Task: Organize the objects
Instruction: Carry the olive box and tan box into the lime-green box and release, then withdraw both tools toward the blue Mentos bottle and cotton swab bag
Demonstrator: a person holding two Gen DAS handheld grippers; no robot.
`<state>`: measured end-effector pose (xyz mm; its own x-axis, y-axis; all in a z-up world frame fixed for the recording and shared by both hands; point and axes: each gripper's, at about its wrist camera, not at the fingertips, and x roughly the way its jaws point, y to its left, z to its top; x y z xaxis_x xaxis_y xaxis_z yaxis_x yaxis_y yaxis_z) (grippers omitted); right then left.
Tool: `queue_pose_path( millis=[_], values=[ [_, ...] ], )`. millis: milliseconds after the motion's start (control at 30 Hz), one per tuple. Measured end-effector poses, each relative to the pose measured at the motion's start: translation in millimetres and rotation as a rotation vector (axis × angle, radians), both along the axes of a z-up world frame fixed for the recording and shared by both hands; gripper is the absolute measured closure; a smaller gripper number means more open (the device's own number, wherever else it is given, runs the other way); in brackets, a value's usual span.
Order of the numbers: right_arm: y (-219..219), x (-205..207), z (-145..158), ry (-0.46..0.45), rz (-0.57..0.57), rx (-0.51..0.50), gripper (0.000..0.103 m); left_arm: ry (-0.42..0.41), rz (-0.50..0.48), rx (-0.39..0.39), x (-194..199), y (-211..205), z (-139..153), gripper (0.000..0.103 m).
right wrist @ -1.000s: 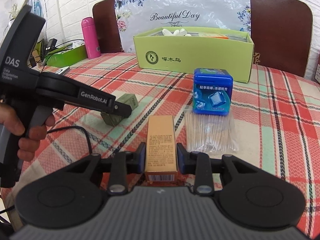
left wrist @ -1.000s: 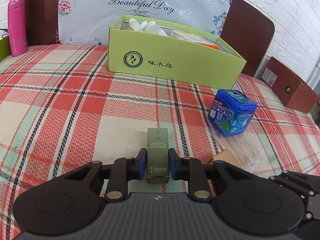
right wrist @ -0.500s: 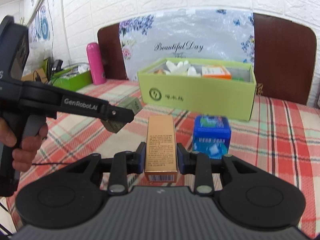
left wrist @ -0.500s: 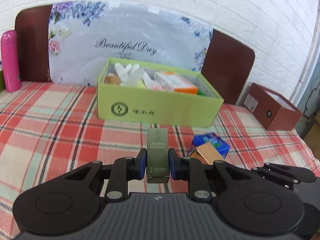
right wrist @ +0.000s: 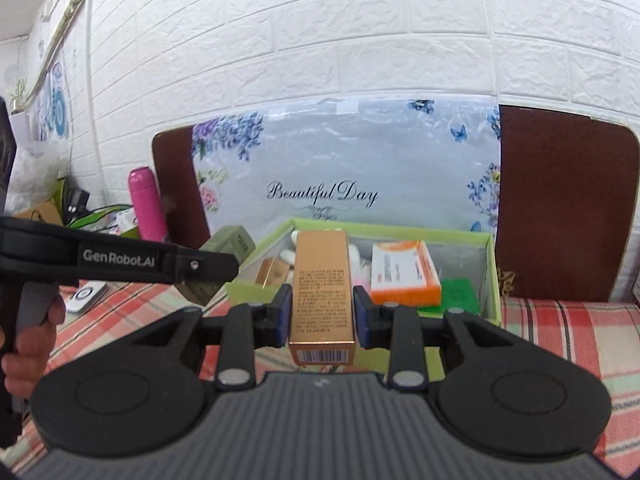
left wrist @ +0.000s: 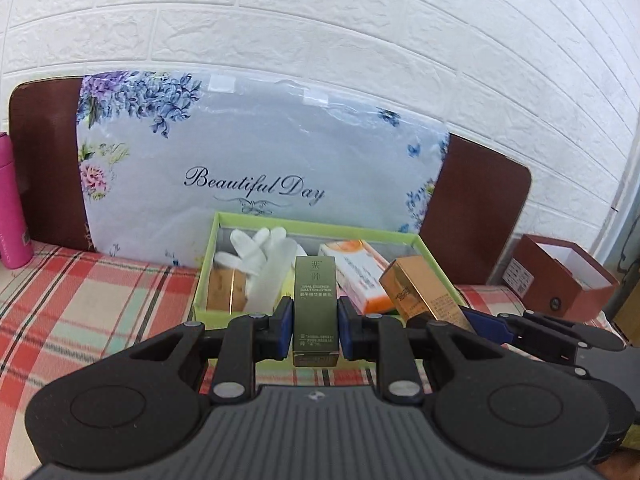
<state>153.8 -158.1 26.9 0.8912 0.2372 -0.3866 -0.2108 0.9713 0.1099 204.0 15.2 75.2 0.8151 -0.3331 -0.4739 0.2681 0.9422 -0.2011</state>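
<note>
- My left tongs (left wrist: 314, 326) are pinching the olive-green carton (left wrist: 315, 304) across its narrow sides, low on its length; it stands upright at the centre of the left wrist frame, its top end poking forward past the pads.
- My right tongs (right wrist: 322, 316) are clamped on the gold carton (right wrist: 322, 296) the same way, barcode end nearest the camera, long axis pointing away, centre of the right wrist frame.
- Both look to me like thin card cosmetic boxes: light, stiff along the edges, likely to dent if squeezed hard on the broad faces. The glossy print may be a little slippery, so I judge a grip across the narrow sides near the middle safest.
- Past the pads in both views sits the lime-green box (left wrist: 202, 276), open-topped, in the middle of each frame, on the plaid-covered desk (left wrist: 100, 300). Each carton hangs near its front rim; whether over or just short I cannot tell.
- Inside I see white gloves (left wrist: 260, 248), an orange-and-white pack (right wrist: 402, 268) and a small gold box (right wrist: 272, 272).
- In the left view, the gold carton appears tilted at right of centre.
- A pink bottle (right wrist: 146, 204) stands far left.
</note>
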Motion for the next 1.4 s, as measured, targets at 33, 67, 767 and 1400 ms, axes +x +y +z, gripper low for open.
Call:
queue_pose_path(
  millis=[33, 67, 767, 1400],
  values=[
    [-1, 10, 1, 0.003, -0.003, 0.007, 0.072, 0.000, 0.003, 0.005, 9, 0, 1, 0.080],
    [0, 20, 2, 0.006, -0.002, 0.017, 0.072, 0.000, 0.006, 0.007, 17, -1, 2, 0.080],
    [7, 97, -43, 0.019, -0.041, -0.219, 0.022, 0.119, 0.036, -0.001, 81, 11, -47, 0.043],
    [-23, -52, 3, -0.114, -0.123, -0.105, 0.000, 0.022, 0.055, 0.160, -53, -28, -2, 0.023]
  ],
)
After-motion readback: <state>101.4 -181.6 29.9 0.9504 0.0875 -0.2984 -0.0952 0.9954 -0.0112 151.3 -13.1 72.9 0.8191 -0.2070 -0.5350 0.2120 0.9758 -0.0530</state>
